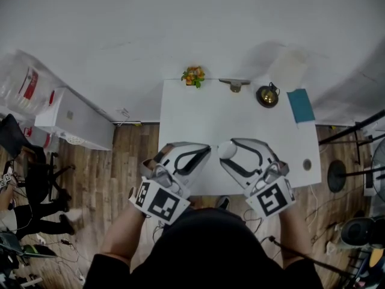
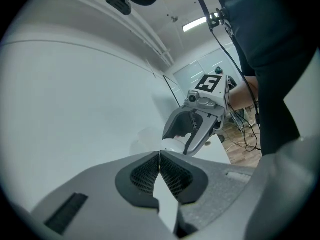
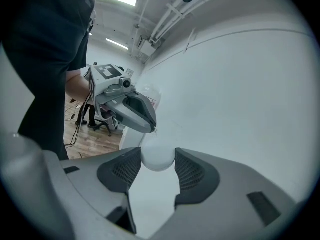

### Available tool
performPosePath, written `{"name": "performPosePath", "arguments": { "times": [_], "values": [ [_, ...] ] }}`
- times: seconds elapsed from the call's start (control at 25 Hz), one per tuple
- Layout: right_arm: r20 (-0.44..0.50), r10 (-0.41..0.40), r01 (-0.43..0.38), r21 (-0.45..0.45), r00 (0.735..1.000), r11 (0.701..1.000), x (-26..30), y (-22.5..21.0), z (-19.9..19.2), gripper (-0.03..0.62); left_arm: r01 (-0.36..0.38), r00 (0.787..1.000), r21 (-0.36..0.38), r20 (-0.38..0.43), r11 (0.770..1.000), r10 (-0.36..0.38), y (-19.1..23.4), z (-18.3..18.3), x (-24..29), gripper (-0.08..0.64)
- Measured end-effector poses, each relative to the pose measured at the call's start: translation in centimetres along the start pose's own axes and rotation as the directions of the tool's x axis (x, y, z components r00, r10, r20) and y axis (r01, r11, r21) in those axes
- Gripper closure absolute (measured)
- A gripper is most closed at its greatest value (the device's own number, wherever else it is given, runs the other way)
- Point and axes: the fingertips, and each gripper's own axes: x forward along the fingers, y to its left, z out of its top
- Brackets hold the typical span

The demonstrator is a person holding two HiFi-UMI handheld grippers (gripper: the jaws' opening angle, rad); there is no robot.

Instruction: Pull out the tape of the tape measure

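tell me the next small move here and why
Probably draw the left gripper slowly away from the right gripper, which holds the white tape measure between its fingers. The left's fingers are shut right beside it; whether they pinch the tape end isn't visible.

Centre of the left gripper view: the tape measure is only a white sliver. Its underside drops behind the left gripper, and its far side tucks in between the jaws of the right gripper. The left pads are pressed together, and any tape nipped there is too fine to make out. In the head view, the person's head blots out the near edge of the table at bottom centre. At top centre, the orange-and-green thing is too small to name.
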Motion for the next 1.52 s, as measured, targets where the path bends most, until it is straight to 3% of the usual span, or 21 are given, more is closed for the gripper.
{"name": "performPosePath", "arguments": {
  "times": [0.32,0.56,0.68,0.88,1.32,1.52],
  "values": [
    [0.014,0.018,-0.018,0.018,1.0,1.0,-1.7,-0.4,-0.7,0.373,-0.038,0.999,-0.02,-0.01,0.999,0.038,0.4,0.2,-0.1,0.552],
    [0.008,0.019,-0.019,0.044,1.0,0.999,-1.8,-0.8,-1.1,0.373,-0.135,0.985,-0.085,0.098,0.987,0.143,4.8,0.5,-2.7,0.552],
    [0.006,0.042,-0.042,0.043,0.999,0.998,-1.8,-0.5,-1.1,0.373,-0.156,0.987,-0.188,0.021,0.97,0.162,5.1,-1.5,-3.5,0.552],
    [-0.041,0.056,-0.056,-0.002,0.998,0.998,-1.9,-0.3,-2.4,0.373,-0.224,0.974,-0.28,-0.044,0.934,0.22,6.5,-3.0,-4.5,0.552],
    [-0.064,0.068,-0.07,-0.028,0.996,0.997,-2.8,-0.5,-3.5,0.373,-0.257,0.966,-0.262,-0.101,0.93,0.239,7.4,-4.9,-5.8,0.552],
    [-0.087,0.064,-0.068,-0.041,0.994,0.997,-2.9,-0.7,-4.1,0.373,-0.308,0.951,-0.276,-0.117,0.91,0.286,8.8,-5.8,-7.1,0.551]
  ]
}}
